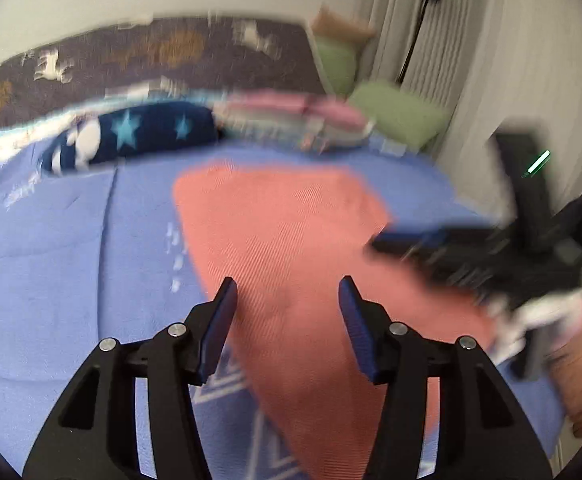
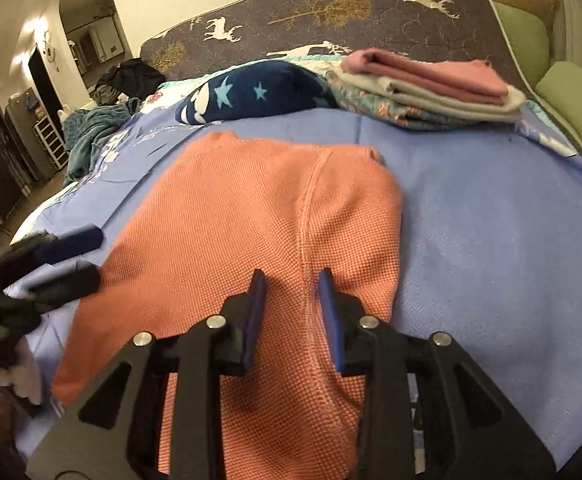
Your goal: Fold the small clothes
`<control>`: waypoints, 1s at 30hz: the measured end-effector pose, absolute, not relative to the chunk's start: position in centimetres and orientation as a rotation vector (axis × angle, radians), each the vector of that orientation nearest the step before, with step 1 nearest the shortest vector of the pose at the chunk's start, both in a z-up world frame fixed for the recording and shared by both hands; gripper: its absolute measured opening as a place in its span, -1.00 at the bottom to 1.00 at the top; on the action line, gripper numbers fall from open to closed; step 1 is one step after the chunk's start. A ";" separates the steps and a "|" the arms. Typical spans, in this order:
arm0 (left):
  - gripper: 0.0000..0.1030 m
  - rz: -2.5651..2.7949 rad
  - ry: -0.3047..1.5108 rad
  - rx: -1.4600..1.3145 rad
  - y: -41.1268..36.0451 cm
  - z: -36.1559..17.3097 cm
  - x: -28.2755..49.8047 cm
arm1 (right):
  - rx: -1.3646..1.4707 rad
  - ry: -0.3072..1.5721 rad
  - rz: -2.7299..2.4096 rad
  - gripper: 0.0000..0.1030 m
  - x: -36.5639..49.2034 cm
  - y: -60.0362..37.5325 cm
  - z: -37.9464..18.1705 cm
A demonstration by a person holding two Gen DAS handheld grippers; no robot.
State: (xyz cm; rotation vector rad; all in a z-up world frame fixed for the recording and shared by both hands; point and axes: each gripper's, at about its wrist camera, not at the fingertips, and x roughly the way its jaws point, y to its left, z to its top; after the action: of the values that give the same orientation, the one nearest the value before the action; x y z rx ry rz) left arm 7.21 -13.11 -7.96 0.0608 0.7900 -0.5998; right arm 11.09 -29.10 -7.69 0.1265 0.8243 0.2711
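The orange knit garment (image 2: 259, 216) is lying flat on the blue bedspread (image 2: 491, 240), directly under and ahead of both tools. Your right gripper (image 2: 291, 280) is hovering over its near part with the jaws parted to a moderate gap, straddling the raised seam (image 2: 311, 208) and gripping nothing. Your left gripper (image 1: 287, 284) is hanging wide and empty over the cloth's near-left area; that view is blurred, so finer detail is lost. The spread-out lay is probably giving you clean edges to pick for a fold.

Outward from the right tool, the garment's right edge is sitting close by, with bare bedspread running well beyond it. Ahead, past the far hem, a star-patterned navy pillow (image 2: 251, 92) and a stack of folded clothes (image 2: 431, 84) are resting near the headboard (image 2: 331, 12), leaving a strip of bare bedspread between.
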 end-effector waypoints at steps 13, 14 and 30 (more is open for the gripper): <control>0.25 -0.589 0.886 -0.173 -8.9 -8.4 5.9 | 0.300 0.831 0.238 -0.12 3.6 -34.7 -7.0; 0.25 -0.599 0.902 -0.204 -8.5 -8.6 6.0 | 0.315 0.840 0.252 -0.04 3.1 -35.0 -7.2; 0.42 -0.727 0.963 -0.273 -9.1 -9.6 8.2 | 0.385 0.898 0.380 0.32 4.0 -34.9 -8.8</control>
State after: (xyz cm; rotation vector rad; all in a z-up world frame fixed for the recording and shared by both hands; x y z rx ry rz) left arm 8.19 -9.11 -9.62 -0.2732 0.9629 -0.7265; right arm 4.02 -34.90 -8.84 0.3847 0.8984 0.3805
